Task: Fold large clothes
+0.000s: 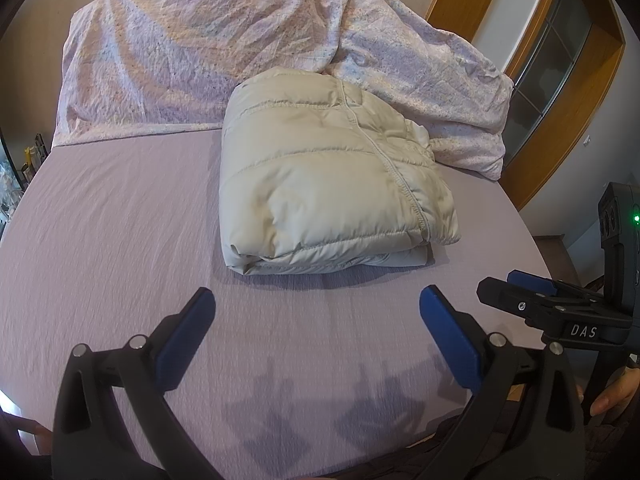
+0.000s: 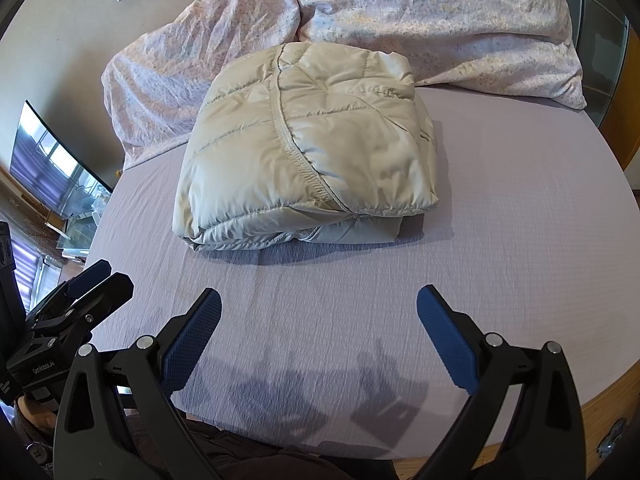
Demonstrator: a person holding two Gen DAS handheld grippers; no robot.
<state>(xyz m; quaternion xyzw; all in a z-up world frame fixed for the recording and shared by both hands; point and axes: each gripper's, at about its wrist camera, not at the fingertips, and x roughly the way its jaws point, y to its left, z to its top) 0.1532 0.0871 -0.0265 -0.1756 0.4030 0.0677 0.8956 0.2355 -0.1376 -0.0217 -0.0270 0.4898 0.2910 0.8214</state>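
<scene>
The quilted down jacket (image 1: 332, 176) lies folded into a compact bundle mid-bed, just before the pillows (image 1: 168, 60). Left tool (image 1: 316, 312) and right tool (image 2: 320, 312) hover released, empty, near it. Expect light, springy, slippery fill; pinch the stitched hem.

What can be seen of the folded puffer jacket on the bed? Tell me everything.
The puffer jacket is pale beige, quilted in stitched panels, of smooth, slightly shiny fabric that looks padded. It is folded into a compact, thick, roughly rectangular bundle, with layered edges showing along its near side and an elasticated hem seam running diagonally across the top. It lies flat on the lilac bed sheet, its far edge against the crumpled floral duvet. Neither the left gripper nor the right gripper touches it; both are open, short of it.
</scene>
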